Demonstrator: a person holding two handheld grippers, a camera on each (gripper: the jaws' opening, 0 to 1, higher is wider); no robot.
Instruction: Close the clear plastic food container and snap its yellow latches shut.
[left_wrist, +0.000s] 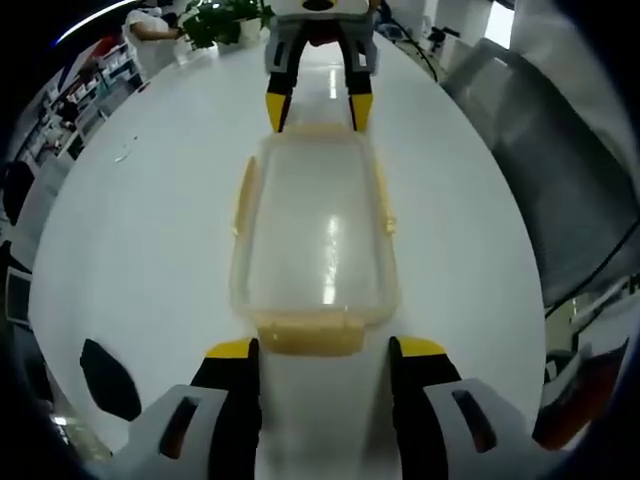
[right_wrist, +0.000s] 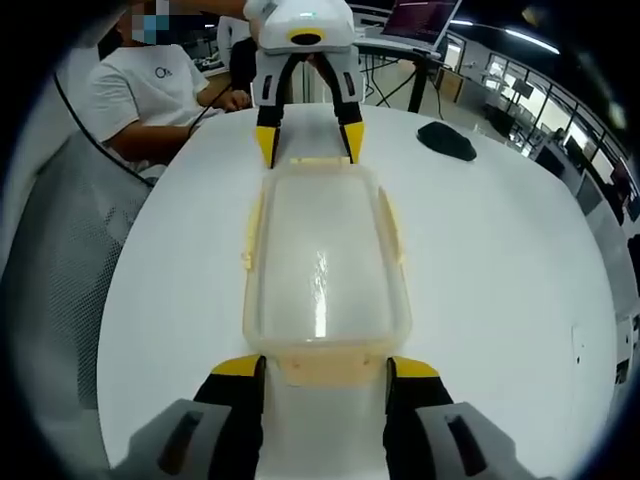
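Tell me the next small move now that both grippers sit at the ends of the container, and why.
Probably ease the left gripper forward and press down the yellow end latch between its open jaws. The lid already seems to lie on the clear container, the side latches look flared out, and the right gripper brackets the opposite end latch, so it can steady that end.

Open-plan office or lab. Big white table (right_wrist: 500, 260), laptop (right_wrist: 420, 20) on a stand, mesh office chair (left_wrist: 560, 170), potted plant (left_wrist: 225, 20), seated person (right_wrist: 150, 95).
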